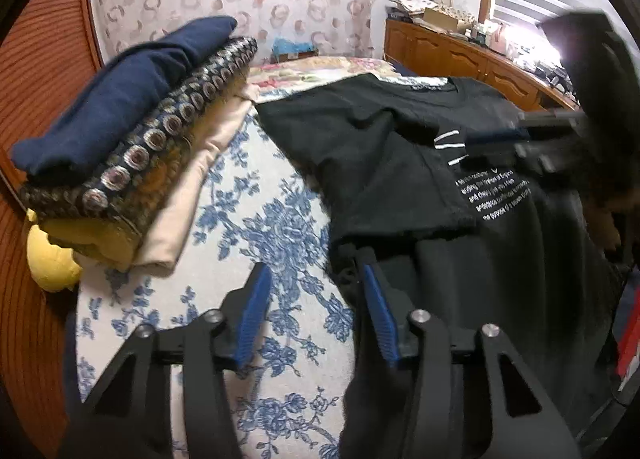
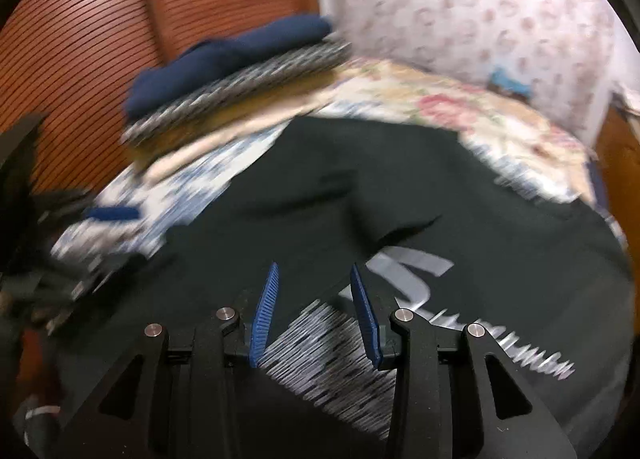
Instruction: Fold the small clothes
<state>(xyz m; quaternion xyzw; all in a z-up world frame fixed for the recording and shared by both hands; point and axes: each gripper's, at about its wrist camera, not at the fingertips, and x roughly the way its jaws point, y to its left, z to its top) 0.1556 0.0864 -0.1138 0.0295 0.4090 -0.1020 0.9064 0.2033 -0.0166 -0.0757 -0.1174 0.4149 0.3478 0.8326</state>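
Note:
A black T-shirt (image 1: 384,147) with white print lies spread on the bed, one sleeve folded in over its body. My left gripper (image 1: 314,277) is open at the shirt's left edge, over the blue floral sheet (image 1: 256,227), its right finger touching the cloth. My right gripper (image 2: 314,279) is open just above the shirt's printed chest (image 2: 328,195); that view is motion-blurred. It also shows in the left wrist view (image 1: 496,143) at the right, over the shirt. The left gripper (image 2: 108,213) shows blurred at the left of the right wrist view.
A stack of folded clothes (image 1: 120,147), navy on top, lies at the bed's left (image 2: 228,59). A ribbed wooden wall (image 1: 36,99) stands behind it. A wooden cabinet (image 1: 460,55) with clutter stands at the right. A floral quilt (image 2: 420,107) lies beyond the shirt.

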